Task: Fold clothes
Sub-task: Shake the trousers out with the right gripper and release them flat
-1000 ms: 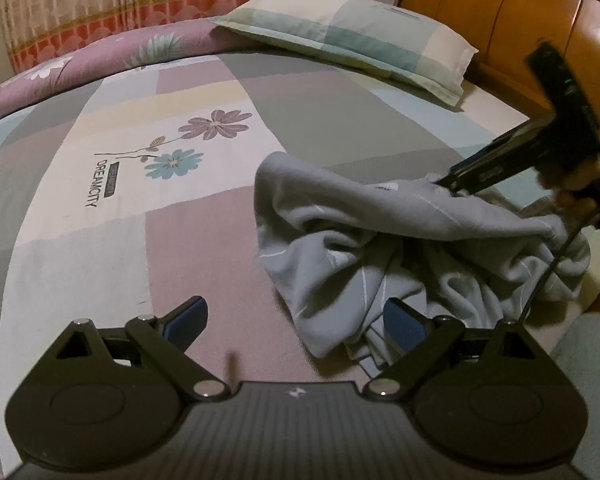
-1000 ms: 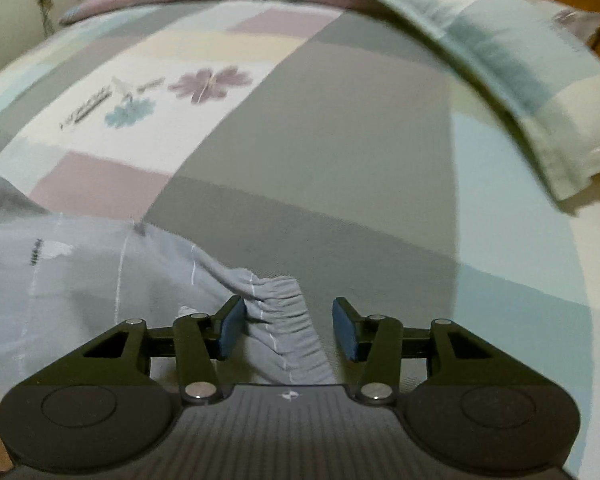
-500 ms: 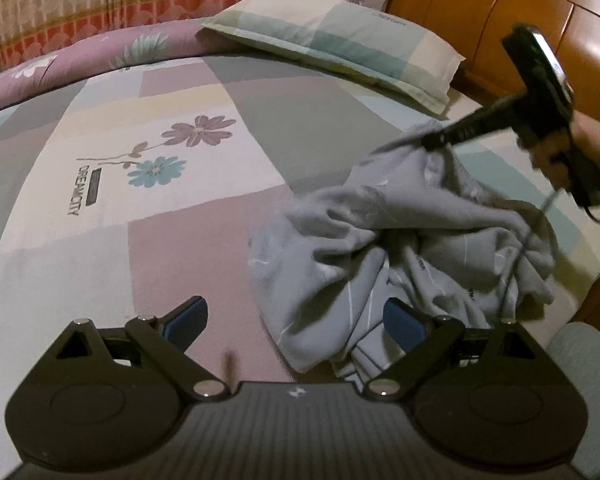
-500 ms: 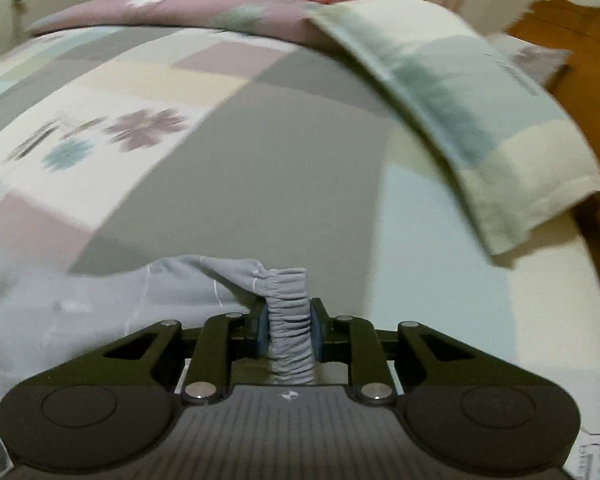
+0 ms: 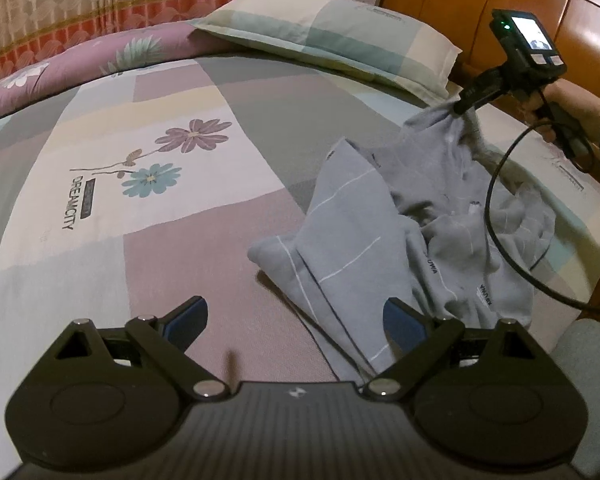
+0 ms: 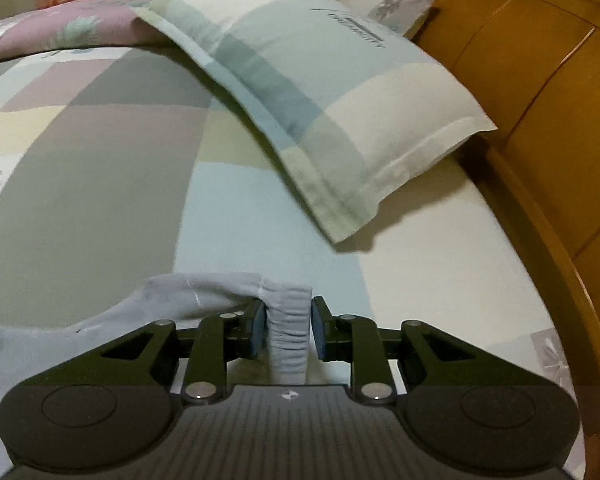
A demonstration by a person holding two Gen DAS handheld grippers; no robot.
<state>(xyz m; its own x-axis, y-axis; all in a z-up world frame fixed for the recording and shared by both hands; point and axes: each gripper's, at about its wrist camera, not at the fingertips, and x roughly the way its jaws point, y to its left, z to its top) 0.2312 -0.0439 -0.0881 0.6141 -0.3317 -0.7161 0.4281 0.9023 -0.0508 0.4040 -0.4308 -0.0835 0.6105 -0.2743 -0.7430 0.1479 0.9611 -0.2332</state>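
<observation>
The gray clothes (image 5: 420, 216) lie in a crumpled heap on the bed (image 5: 204, 256), near the side by the wooden headboard (image 5: 480, 4). The heap is so bunched up that you cannot tell what kind of clothing it is. It has thin white lines and some tiny letters that are too small to read. Its near edge is hidden behind the left claw (image 5: 296, 320).

The left claw is wide open with nothing in it. It is low over the bed, right at the near edge of the heap, and its blue pads (image 5: 188, 320) are far apart.

The left camera shows the right claw (image 5: 462, 106) from the side, lifting one corner of the gray clothes up off the bed. A hand (image 5: 556, 108) holds it, but the hand is partly cut off by the edge of the picture. A black cable (image 5: 496, 216) hangs down in front of the heap.

The right camera shows the pinch up close. The right claw is squeezed onto a wrinkly, stretchy band of the gray clothes, and the band stands up between the two pads. Most of the heap is out of this view. Past the claw lies a checked pillow (image 6: 320, 92), and a second pillow behind it is mostly hidden.
</observation>
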